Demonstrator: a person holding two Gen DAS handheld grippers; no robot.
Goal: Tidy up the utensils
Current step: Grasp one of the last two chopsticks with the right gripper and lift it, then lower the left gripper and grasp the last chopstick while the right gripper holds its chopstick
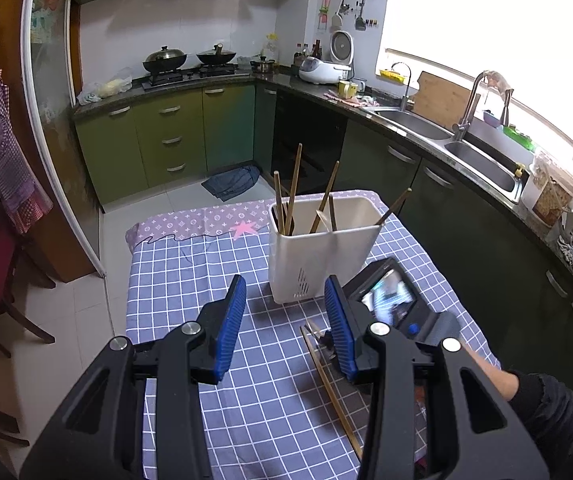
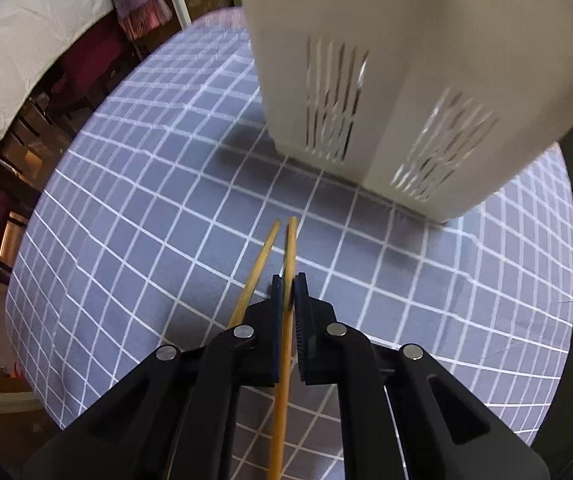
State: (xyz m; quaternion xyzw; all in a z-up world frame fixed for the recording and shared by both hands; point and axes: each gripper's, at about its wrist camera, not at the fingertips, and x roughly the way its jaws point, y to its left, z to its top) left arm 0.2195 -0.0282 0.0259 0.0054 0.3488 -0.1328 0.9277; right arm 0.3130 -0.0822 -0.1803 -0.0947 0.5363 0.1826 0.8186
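Note:
A white two-compartment utensil holder (image 1: 318, 248) stands on the checked tablecloth (image 1: 206, 280) with several brown chopsticks (image 1: 293, 184) upright in it. My left gripper (image 1: 285, 286) hovers open just in front of the holder, with nothing between its blue pads. In the right wrist view my right gripper (image 2: 288, 280) is shut on a light wooden chopstick (image 2: 291, 240) whose tip points at the holder (image 2: 386, 80). A second light chopstick (image 2: 260, 264) lies on the cloth just left of it, outside the jaws. The left wrist view shows the right gripper's body (image 1: 390, 300) beside the holder, its fingertips largely hidden.
The table's left edge (image 1: 130, 300) and far edge drop to a tiled floor. Wooden chairs (image 1: 2, 300) stand to the left. Green cabinets and a steel double sink (image 1: 478, 160) run along the right. A blue cloth (image 1: 230, 184) lies on the floor.

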